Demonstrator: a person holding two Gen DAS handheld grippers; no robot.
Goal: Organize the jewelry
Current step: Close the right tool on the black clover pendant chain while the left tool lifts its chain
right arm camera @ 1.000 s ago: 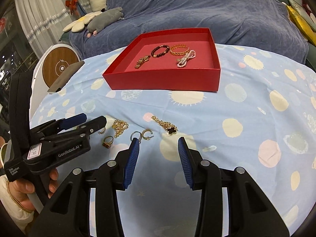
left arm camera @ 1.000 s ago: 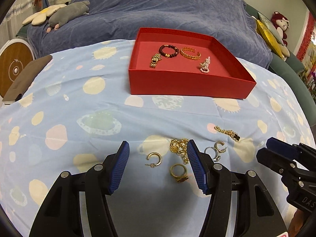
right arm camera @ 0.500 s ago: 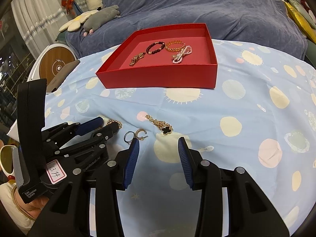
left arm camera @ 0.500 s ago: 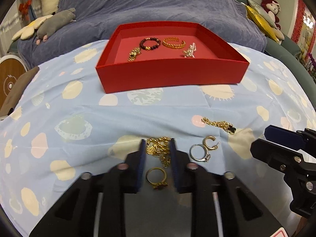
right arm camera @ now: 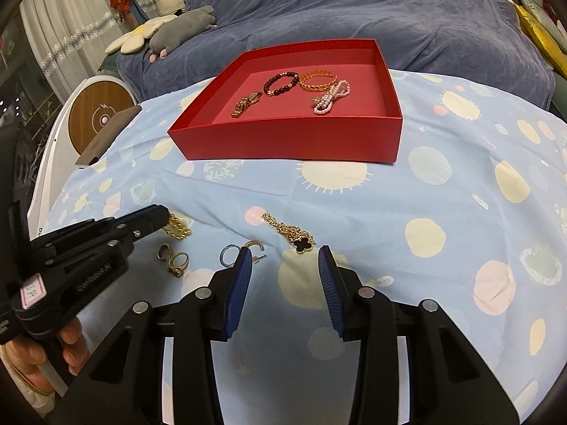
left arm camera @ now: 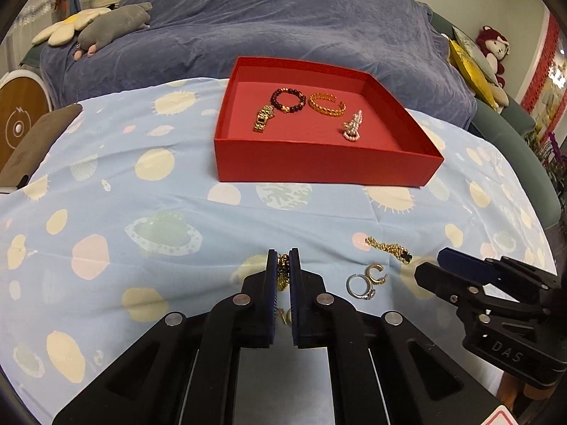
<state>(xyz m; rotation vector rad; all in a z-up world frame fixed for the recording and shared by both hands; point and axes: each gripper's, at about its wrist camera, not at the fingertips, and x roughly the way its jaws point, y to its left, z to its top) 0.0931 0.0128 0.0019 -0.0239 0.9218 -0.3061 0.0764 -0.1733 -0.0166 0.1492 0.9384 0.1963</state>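
Observation:
A red tray point(left arm camera: 319, 166) point(right arm camera: 283, 141) at the back holds a gold watch point(left arm camera: 263, 120), a dark bead bracelet point(left arm camera: 287, 101), a gold bangle point(left arm camera: 326, 103) and a pearl piece point(left arm camera: 351, 128). My left gripper point(left arm camera: 283, 265) point(right arm camera: 159, 217) is shut on a gold chain point(left arm camera: 282, 276) point(right arm camera: 177, 228) on the cloth. My right gripper point(right arm camera: 285, 265) point(left arm camera: 439, 269) is open and empty, just short of a gold necklace with a black clover point(right arm camera: 294, 235) point(left arm camera: 389, 248). Hoop earrings point(left arm camera: 365, 281) point(right arm camera: 241, 253) and a gold ring point(right arm camera: 177, 262) lie between the grippers.
The table has a light blue patterned cloth point(left arm camera: 106, 212). A dark flat case point(left arm camera: 32, 141) lies at its left edge, beside a round wooden-faced device point(right arm camera: 101, 117). A blue-covered sofa point(left arm camera: 265, 17) with plush toys stands behind.
My left gripper went from wide open to shut, closing on the gold chain. A small gold hoop that lay between its fingers now sits beside the ring. The right gripper stayed open.

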